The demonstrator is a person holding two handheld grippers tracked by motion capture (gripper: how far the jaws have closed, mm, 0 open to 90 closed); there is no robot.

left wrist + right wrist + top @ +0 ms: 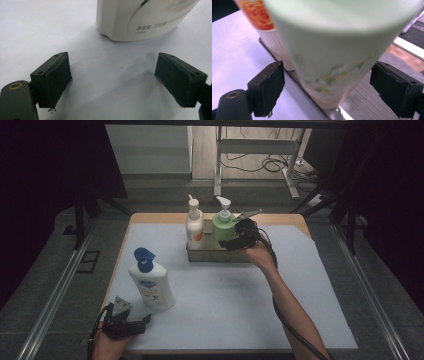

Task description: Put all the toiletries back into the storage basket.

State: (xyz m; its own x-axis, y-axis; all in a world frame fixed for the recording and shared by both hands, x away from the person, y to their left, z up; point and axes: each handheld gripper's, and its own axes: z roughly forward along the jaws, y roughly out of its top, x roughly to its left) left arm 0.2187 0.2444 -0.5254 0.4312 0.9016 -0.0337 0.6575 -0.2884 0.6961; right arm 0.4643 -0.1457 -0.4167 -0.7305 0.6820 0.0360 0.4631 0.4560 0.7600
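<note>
A green pump bottle stands in a metal tray at the back of the table, beside a white pump bottle with an orange label. My right gripper reaches in from the right. In the right gripper view the green bottle sits between the open jaws of the right gripper, with a gap on each side. The orange-labelled bottle is just behind it. My left gripper rests open near the front left corner. Its jaws are empty and face the base of a white bottle.
That white bottle has a blue cap and stands upright on the white mat, just beyond the left gripper. The person's right forearm crosses the mat's right half. A table frame and cables lie on the floor beyond the table.
</note>
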